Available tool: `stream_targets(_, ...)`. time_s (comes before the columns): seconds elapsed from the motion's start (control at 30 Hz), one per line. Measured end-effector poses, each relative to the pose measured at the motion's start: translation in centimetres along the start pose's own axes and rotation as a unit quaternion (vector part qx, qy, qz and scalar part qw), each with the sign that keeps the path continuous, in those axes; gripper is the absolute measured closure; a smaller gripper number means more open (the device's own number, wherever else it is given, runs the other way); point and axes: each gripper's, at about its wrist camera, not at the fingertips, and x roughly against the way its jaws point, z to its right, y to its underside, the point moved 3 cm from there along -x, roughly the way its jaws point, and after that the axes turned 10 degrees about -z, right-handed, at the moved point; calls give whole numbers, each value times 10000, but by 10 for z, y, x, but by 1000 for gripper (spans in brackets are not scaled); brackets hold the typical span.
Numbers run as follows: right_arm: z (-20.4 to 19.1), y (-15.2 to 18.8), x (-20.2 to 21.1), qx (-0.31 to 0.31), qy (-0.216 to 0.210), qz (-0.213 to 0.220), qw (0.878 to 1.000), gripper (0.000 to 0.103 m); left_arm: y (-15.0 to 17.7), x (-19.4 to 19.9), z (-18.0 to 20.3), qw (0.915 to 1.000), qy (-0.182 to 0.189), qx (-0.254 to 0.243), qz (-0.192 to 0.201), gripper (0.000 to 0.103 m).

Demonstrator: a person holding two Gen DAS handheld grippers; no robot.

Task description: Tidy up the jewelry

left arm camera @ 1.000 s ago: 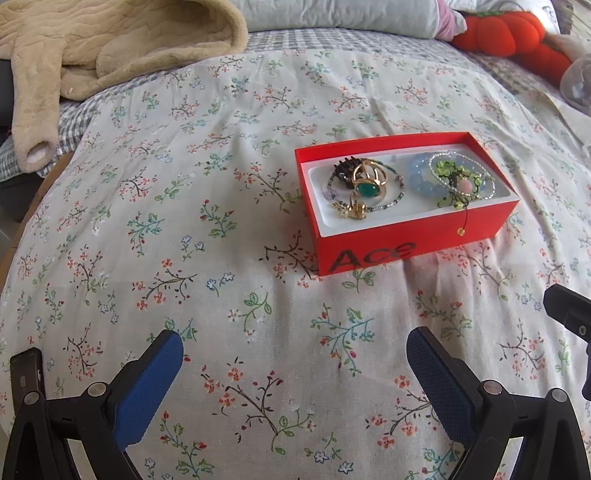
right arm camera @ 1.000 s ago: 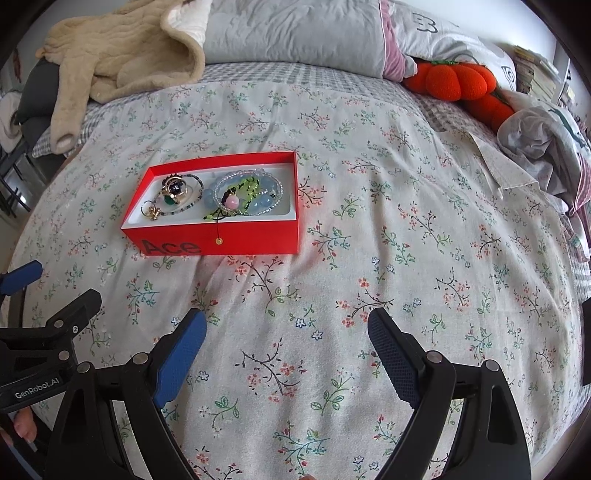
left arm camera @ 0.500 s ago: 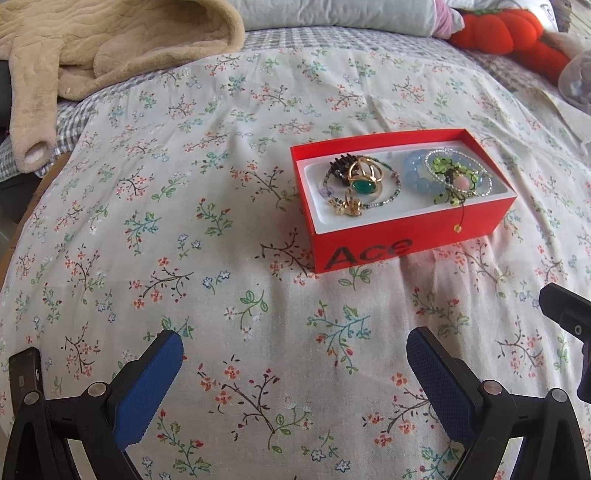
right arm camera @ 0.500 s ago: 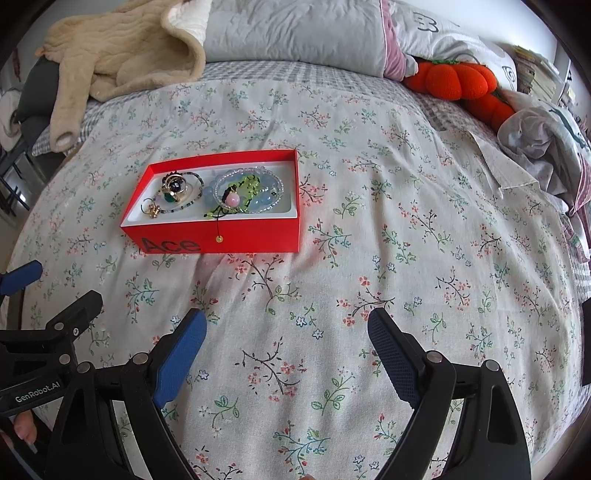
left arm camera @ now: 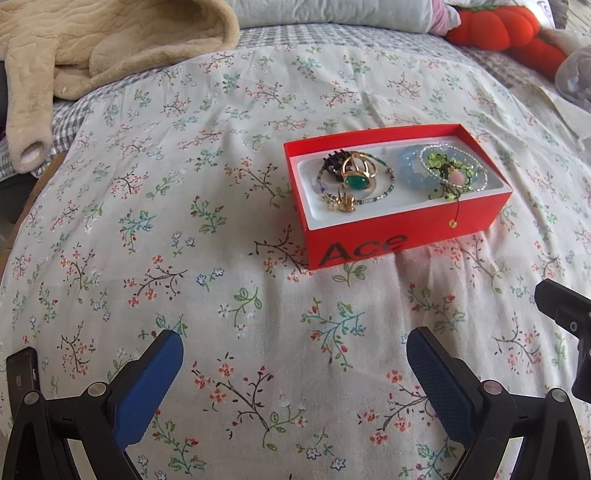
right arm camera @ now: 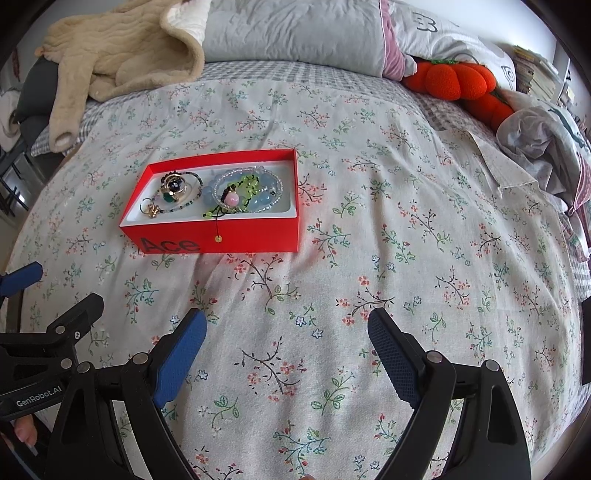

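A red box marked "Ace" (left arm camera: 402,238) (right arm camera: 255,236) with a white lining sits on the floral bedspread. Inside lie a gold ring with a green stone (left arm camera: 356,181), a gold earring (left arm camera: 341,203), a beaded bracelet (left arm camera: 384,188), a pale blue bead bracelet (left arm camera: 410,170) and a green and pink beaded charm (left arm camera: 448,173) (right arm camera: 232,199), whose cord hangs over the box front. My left gripper (left arm camera: 295,365) is open and empty, well in front of the box. My right gripper (right arm camera: 286,345) is open and empty, in front and to the right of the box.
A beige fleece garment (right arm camera: 122,62) lies at the far left. A grey pillow (right arm camera: 295,33) and an orange pumpkin plush (right arm camera: 458,79) lie at the back. Crumpled clothes (right arm camera: 546,147) are at the right. The left gripper's body (right arm camera: 40,347) shows in the right wrist view.
Both grippers have drawn back slightly from the box and stay open. The box and jewelry have not moved.
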Motion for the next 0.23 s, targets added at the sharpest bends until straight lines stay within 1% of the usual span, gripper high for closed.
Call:
stream_targets(0.2,3,2,-6,-71,188,-37,9998,12,1,-11,5,10000,2,-11,-84,3)
stream_targets(0.23,5,2,-9,-122,238,-56,9996,12,1,-15,7,9999,49,-17,-87,3)
